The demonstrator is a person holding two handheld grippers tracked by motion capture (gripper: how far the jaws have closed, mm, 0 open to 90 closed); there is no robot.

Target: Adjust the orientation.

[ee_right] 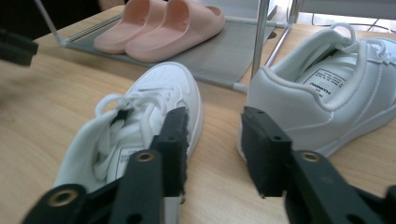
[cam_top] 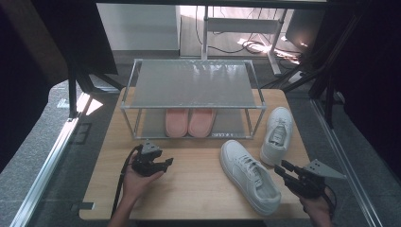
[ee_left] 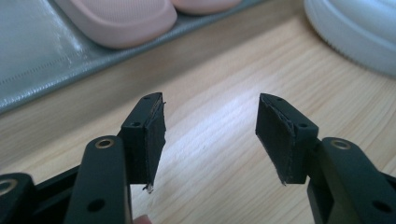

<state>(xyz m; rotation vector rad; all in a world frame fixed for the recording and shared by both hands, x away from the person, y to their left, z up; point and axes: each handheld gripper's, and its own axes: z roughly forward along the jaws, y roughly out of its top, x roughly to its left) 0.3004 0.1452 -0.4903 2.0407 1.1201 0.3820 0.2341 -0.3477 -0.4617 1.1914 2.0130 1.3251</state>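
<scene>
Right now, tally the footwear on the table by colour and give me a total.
White sneakers: 2, one lying near the right gripper, one beside the rack.
Pink slippers: 2, left and right, side by side on the rack's lower shelf.
Total: 4

Pink slippers [cam_top: 189, 122] side by side on metal rack's [cam_top: 193, 85] lower shelf

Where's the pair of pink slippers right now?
In the high view, the pair of pink foam slippers sits side by side on the lower shelf of the grey metal shoe rack, at the table's far middle.
</scene>
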